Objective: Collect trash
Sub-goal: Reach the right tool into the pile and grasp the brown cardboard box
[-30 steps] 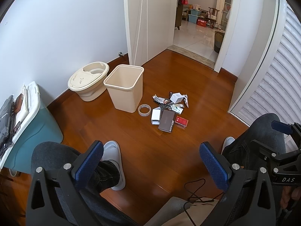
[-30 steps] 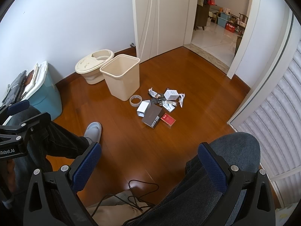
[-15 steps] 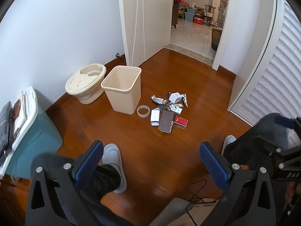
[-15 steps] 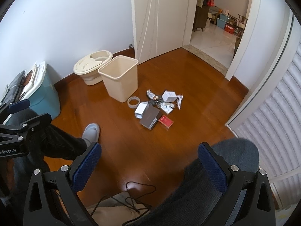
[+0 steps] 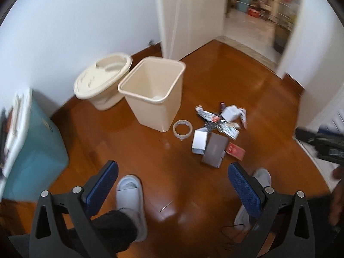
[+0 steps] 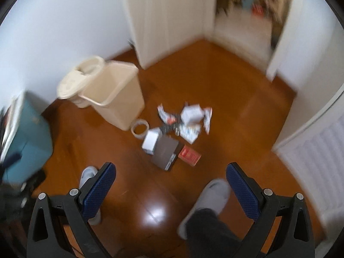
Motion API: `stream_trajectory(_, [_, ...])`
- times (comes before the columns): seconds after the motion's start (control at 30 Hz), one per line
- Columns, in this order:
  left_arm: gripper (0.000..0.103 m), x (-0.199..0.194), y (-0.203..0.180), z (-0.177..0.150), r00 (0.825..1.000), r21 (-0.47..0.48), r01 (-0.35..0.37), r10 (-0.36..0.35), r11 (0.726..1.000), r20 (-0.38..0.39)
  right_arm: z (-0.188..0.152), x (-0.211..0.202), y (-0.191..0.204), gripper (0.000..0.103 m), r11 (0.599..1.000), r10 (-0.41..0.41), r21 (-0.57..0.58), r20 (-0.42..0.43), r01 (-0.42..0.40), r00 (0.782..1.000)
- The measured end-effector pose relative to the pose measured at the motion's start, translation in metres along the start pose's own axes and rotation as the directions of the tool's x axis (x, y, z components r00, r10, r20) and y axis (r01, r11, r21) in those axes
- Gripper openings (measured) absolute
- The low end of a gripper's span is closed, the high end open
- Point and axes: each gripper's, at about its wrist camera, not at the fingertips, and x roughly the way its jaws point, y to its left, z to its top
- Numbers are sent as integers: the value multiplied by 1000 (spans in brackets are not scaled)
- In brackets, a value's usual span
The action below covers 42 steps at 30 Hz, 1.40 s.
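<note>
A pile of trash lies on the wooden floor: a grey box [image 5: 215,150] [image 6: 165,153], a white box [image 5: 199,142] [image 6: 151,142], a red card [image 5: 235,151] [image 6: 189,155], a tape ring [image 5: 182,128] [image 6: 140,128] and crumpled wrappers [image 5: 228,118] [image 6: 189,118]. An open beige bin [image 5: 154,92] [image 6: 116,99] stands just left of the pile. My left gripper [image 5: 173,185] and right gripper [image 6: 171,185] are both open and empty, held above the floor short of the pile.
A beige lid [image 5: 103,77] leans behind the bin by the wall. A teal storage box [image 5: 32,146] stands at left. The person's slippered feet [image 5: 129,191] [image 6: 212,197] are on the floor below the grippers. An open doorway [image 5: 253,17] is at the back.
Both grippers have moved forward and lower toward the trash pile. The person has gone from sitting to standing, with the feet now under the grippers. The views are motion-blurred.
</note>
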Motion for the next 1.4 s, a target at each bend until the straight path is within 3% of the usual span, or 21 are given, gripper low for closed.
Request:
stream_trajectory(0.1, [103, 56, 2, 5, 1000, -79, -8, 7, 997, -19, 16, 94, -11, 103, 988, -47, 136, -145, 67, 988])
stream_trajectory(0.3, [103, 145, 4, 3, 996, -66, -78, 76, 995, -41, 14, 273, -2, 103, 959, -126, 217, -251, 183, 960])
stream_trajectory(0.47, [103, 202, 16, 0, 993, -121, -90, 81, 989, -80, 14, 357, 6, 103, 945, -218, 184, -262, 270, 940])
stream_trajectory(0.57, [103, 228, 15, -4, 991, -130, -97, 84, 987, -100, 14, 398, 6, 103, 940, -231, 179, -288, 290, 929])
stream_trajectory(0.77, [103, 251, 6, -11, 990, -100, -100, 89, 990, -113, 9, 435, 7, 103, 936, -240, 178, -303, 302, 922])
stream_trajectory(0.87, [103, 254, 3, -15, 989, -83, -107, 97, 991, -113, 8, 448, 9, 103, 942, -221, 183, -294, 282, 930])
stream_trajectory(0.93, [103, 256, 2, -18, 988, -75, -107, 97, 991, -124, 8, 459, 12, 103, 945, -229, 154, -315, 287, 921])
stream_trajectory(1.07, [103, 254, -1, -17, 988, -64, -107, 99, 992, -118, 5, 476, 9, 94, 961, -143, 176, -348, 214, 926])
stream_trajectory(1.17, [103, 254, -6, -16, 988, -43, -111, 105, 993, -110, -2, 492, 4, 92, 967, -91, 184, -385, 173, 918])
stream_trajectory(1.27, [103, 256, -8, -16, 988, -35, -116, 112, 993, -110, -3, 480, 1, 77, 976, -67, 177, -298, 124, 952])
stream_trajectory(1.3, [103, 258, -8, -16, 987, -35, -118, 113, 992, -114, -3, 475, 3, 64, 980, -65, 164, -284, 115, 957])
stream_trajectory(1.33, [103, 259, -8, -16, 986, -35, -121, 116, 992, -117, -2, 471, 4, 43, 982, -51, 160, -279, 99, 959])
stream_trajectory(1.37, [103, 260, -10, -16, 985, -31, -127, 122, 991, -121, -1, 469, 2, 34, 983, -45, 159, -295, 95, 955])
stream_trajectory(1.4, [103, 261, -12, -16, 985, -26, -129, 125, 991, -120, 1, 465, 0, 35, 983, -19, 166, -294, 71, 956])
